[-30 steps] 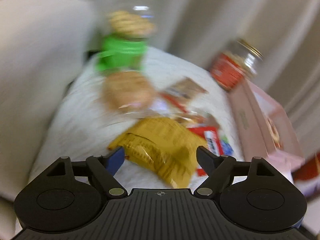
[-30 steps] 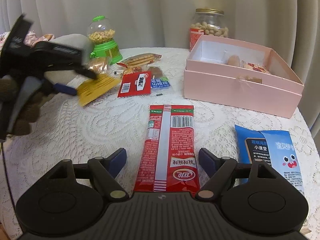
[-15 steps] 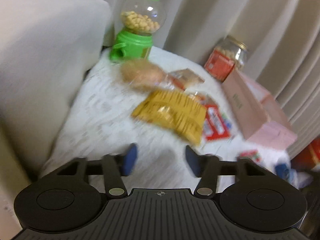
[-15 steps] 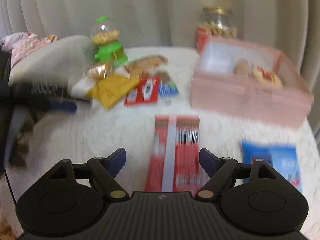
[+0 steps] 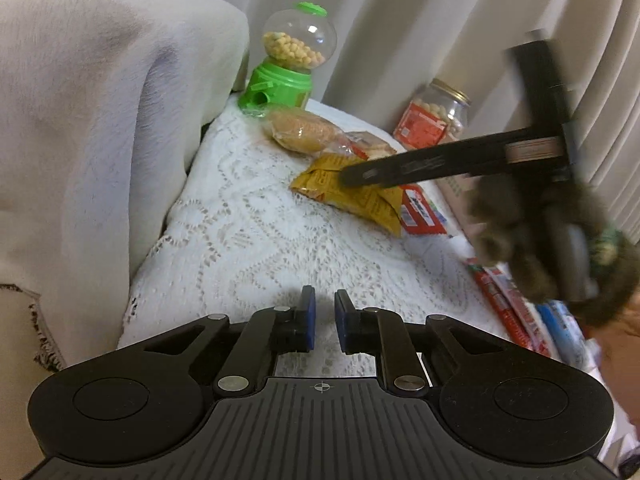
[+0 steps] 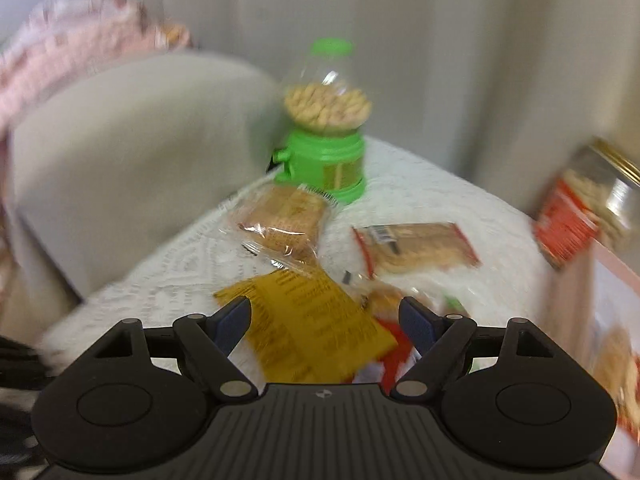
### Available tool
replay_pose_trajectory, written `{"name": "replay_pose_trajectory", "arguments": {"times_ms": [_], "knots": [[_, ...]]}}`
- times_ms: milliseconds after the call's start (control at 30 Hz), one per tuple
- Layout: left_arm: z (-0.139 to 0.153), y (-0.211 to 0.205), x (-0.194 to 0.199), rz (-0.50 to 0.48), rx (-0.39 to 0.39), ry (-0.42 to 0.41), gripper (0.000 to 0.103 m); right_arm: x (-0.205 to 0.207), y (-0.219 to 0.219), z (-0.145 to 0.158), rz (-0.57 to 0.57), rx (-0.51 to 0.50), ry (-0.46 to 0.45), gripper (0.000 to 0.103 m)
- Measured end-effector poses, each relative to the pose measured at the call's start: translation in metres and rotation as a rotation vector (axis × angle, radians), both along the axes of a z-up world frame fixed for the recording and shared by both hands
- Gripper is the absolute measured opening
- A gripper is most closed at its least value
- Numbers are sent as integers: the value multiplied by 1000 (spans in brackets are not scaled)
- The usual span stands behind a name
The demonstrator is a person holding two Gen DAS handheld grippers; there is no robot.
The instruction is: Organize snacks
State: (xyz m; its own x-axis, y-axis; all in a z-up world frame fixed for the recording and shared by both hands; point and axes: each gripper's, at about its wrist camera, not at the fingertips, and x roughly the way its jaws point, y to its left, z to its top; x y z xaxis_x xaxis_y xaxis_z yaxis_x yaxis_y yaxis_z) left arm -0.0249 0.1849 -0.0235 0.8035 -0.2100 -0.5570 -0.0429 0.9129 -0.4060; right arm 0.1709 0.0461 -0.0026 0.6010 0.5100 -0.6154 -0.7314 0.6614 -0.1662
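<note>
A yellow snack packet (image 6: 312, 320) lies on the lace tablecloth (image 5: 248, 240), between the open jaws of my right gripper (image 6: 324, 316), which hovers over it. The same packet shows in the left wrist view (image 5: 360, 200), with the right gripper's tip (image 5: 360, 174) over it. My left gripper (image 5: 322, 316) is nearly shut and empty, low over bare cloth near the table's front. A clear-wrapped cake (image 6: 284, 224), a biscuit pack (image 6: 416, 248) and a red packet (image 5: 420, 212) lie close by.
A green candy dispenser (image 6: 324, 140) stands at the back left. A peanut jar (image 5: 436, 120) and a pink box (image 6: 616, 320) are to the right. A long red pack (image 5: 504, 304) and blue packs (image 5: 560, 324) lie at right. A grey cushioned chair (image 5: 100, 100) borders the table's left.
My left gripper pulled back from the yellow packet and closed, empty. My right gripper swung left from the long red pack to the yellow packet, jaws still open.
</note>
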Motion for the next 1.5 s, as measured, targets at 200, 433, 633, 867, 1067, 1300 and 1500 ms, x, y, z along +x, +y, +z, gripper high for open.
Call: {"name": "replay_pose_trajectory", "arguments": {"times_ms": [200,433,633,867,1067,1300,1500], "knots": [[-5,23,3,-4,-155,17,15,6,1,-5,74,17,211,78],[7,15,8,-23,-128,16,22,-39,-44,10,36,94,316,42],[16,6,33,1,-103,59,22,-75,-86,8,4,79,276,12],[22,-22,83,-13,39,85,24,-104,-142,0,-184,164,111,72],[23,-61,120,-151,141,64,26,-98,-186,-24,-320,247,166,72],[37,-86,102,-138,224,66,27,-100,-188,-51,-367,242,136,73],[47,-143,95,-263,430,96,28,-108,-187,-54,-374,252,68,73]]}}
